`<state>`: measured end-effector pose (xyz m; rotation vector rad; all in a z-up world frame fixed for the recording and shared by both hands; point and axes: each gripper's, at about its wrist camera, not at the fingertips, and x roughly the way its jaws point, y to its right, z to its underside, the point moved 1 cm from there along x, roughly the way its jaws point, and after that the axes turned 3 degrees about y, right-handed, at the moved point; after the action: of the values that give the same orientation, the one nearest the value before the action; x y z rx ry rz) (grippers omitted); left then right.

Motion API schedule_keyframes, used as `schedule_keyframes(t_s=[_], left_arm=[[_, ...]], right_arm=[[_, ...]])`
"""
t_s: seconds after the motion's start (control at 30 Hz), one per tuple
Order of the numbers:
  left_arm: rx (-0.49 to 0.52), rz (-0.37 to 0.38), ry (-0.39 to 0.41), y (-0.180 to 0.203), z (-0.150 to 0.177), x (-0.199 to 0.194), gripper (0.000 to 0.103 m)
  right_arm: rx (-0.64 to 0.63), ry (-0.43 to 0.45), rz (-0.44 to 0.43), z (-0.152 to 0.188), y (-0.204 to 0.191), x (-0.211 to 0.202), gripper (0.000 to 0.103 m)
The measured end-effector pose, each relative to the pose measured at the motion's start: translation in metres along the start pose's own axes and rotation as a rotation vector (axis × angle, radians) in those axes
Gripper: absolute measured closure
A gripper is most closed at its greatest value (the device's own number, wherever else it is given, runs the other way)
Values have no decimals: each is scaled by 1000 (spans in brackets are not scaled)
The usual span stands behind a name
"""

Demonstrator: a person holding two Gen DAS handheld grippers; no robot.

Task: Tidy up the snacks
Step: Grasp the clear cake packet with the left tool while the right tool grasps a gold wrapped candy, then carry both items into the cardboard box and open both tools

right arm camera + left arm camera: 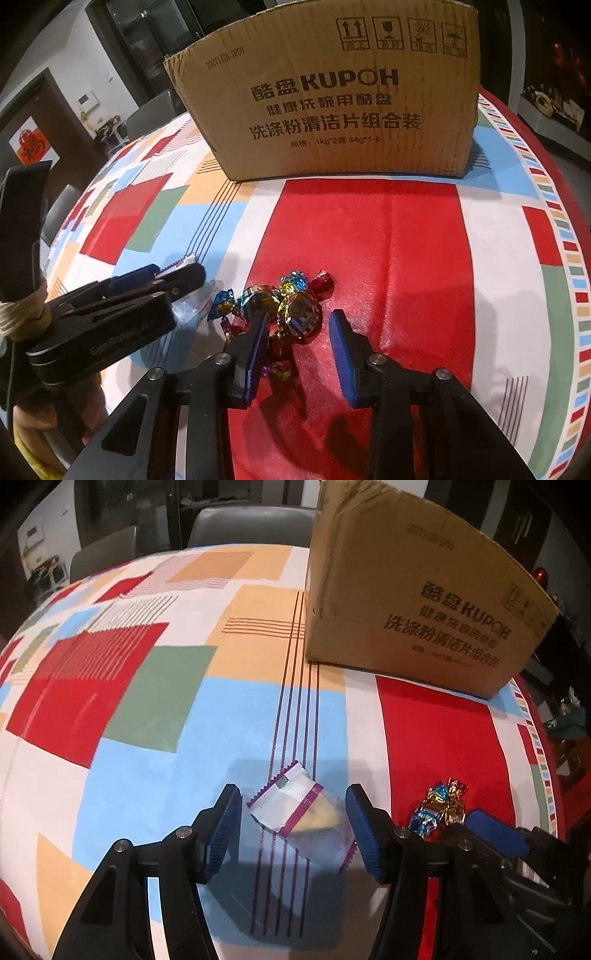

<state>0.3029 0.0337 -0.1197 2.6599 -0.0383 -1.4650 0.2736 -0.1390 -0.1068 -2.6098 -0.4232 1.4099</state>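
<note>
patchwork-cloth worktop (155, 701) with cardboard box (413, 602) behind. my left gripper (293, 823) straddles the snack packet (303, 812), long axis slanting across open fingers. my right gripper (297, 350), fingers apart, nothing gripped, sits just short of the foil candies (284, 306).

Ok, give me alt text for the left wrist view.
The left tool straddles a clear snack packet with purple bands on a colourful tablecloth, pads not touching it. Foil candies lie right; a cardboard box stands behind.
</note>
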Motion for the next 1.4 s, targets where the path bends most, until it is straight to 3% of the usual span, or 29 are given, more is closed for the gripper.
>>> schedule_keyframes(t_s=[0.07, 0.2, 0.27, 0.33, 0.87, 1.4], left_arm=[[1, -17, -2, 1, 1, 2, 44], [7, -2, 6, 2, 3, 1, 58], [20, 1, 10, 1, 4, 0, 60], [28, 23, 20, 1, 5, -2, 70], [68, 71, 64, 7, 14, -36, 71], [147, 122, 233, 32, -2, -116, 71]], right_arm=[[-2, -3, -5, 0, 0, 3, 73], [-2, 4, -5, 0, 2, 5, 77], [4, 8, -4, 0, 3, 4, 78], [6, 16, 1, 0, 4, 2, 78], [-12, 94, 17, 4, 1, -27, 82], [-36, 266, -8, -13, -9, -98, 82]])
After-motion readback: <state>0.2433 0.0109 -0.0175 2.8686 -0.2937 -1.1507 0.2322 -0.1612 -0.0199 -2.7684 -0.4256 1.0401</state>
